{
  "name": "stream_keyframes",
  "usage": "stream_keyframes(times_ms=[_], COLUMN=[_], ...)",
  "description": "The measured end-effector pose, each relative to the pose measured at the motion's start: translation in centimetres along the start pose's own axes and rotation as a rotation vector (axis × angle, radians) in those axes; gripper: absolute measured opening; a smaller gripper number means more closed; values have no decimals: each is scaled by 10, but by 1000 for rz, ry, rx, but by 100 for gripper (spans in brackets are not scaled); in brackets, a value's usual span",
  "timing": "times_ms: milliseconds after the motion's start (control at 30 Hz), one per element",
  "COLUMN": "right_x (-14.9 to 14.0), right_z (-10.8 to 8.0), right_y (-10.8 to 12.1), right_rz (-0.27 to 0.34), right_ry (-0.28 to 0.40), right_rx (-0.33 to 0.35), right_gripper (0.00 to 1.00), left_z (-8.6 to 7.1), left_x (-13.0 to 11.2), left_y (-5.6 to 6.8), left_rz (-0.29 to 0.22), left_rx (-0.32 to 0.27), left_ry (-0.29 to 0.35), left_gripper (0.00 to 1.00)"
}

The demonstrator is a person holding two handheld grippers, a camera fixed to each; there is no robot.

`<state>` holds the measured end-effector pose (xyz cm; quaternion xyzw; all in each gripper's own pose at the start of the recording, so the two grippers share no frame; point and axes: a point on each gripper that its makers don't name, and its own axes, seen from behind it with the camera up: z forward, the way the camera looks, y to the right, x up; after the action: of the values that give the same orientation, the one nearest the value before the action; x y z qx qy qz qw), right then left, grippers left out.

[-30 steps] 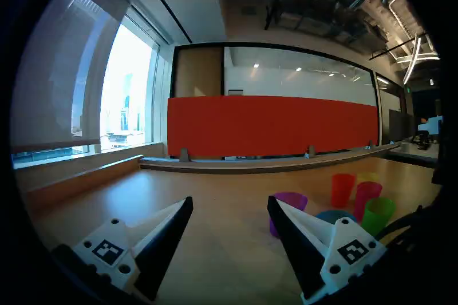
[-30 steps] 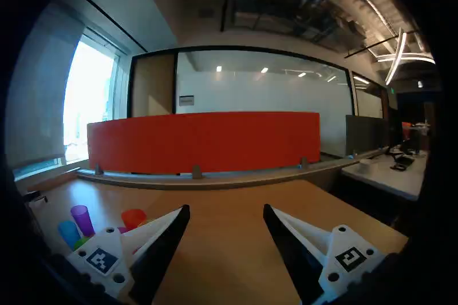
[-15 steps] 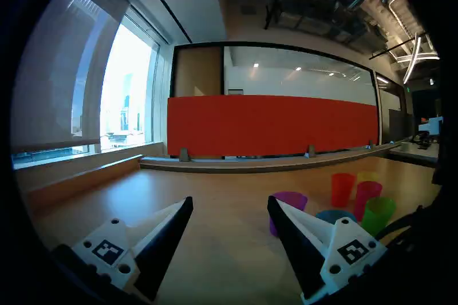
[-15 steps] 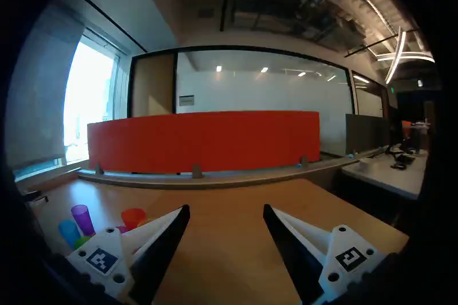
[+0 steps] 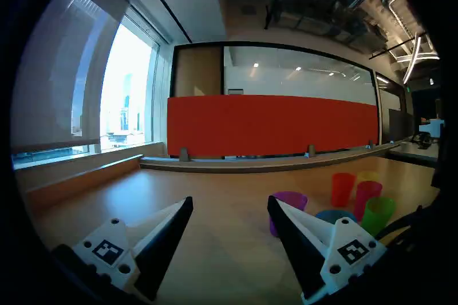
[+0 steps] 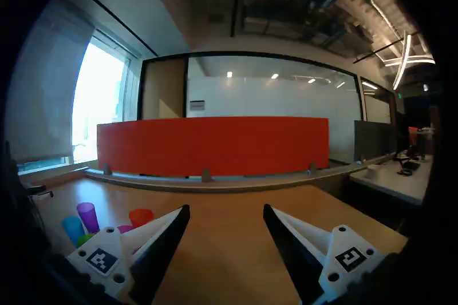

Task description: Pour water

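Observation:
Several coloured plastic cups stand on the wooden table (image 5: 223,190). In the left gripper view a purple cup (image 5: 286,202) sits just behind the right finger, with a blue cup (image 5: 332,215), a green cup (image 5: 378,213), a pink cup (image 5: 367,193), a red cup (image 5: 342,187) and a yellow cup (image 5: 367,177) to the right. My left gripper (image 5: 229,205) is open and holds nothing. In the right gripper view the purple cup (image 6: 88,216), blue cup (image 6: 73,229) and red cup (image 6: 141,217) stand at lower left beside the left finger. My right gripper (image 6: 224,209) is open and empty.
A long red divider panel (image 5: 269,125) runs along the table's far edge, with a glass wall behind it. Windows (image 5: 126,105) and a wooden sill lie to the left. Another desk (image 6: 395,176) with items stands at the right.
The right gripper view has shifted slightly, so the cups and divider sit a little farther right and lower. The left gripper has stayed still.

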<state>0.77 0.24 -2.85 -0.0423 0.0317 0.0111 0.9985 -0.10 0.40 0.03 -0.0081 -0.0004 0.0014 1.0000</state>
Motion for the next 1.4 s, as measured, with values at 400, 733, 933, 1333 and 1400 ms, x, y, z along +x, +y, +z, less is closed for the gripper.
stream_keyframes(times_ms=[400,733,933,1333,1400], right_x=[-27,-37,-46,-63,-65], right_z=[11,10,12,17,17], right_y=[-7,-1,1,3,3], right_rz=[33,24,9,15,16], right_ry=[31,63,64,32,28], right_rx=[13,-4,-6,-8,-9], right_gripper=[99,99,99,99,99], left_z=[0,0,1,0,0], left_x=[0,1,1,1,1], left_y=[0,-1,-1,0,0], left_rz=[0,1,1,1,1], left_rx=[0,0,0,0,0], left_ry=[0,0,0,0,0], left_gripper=[97,97,97,97,97])
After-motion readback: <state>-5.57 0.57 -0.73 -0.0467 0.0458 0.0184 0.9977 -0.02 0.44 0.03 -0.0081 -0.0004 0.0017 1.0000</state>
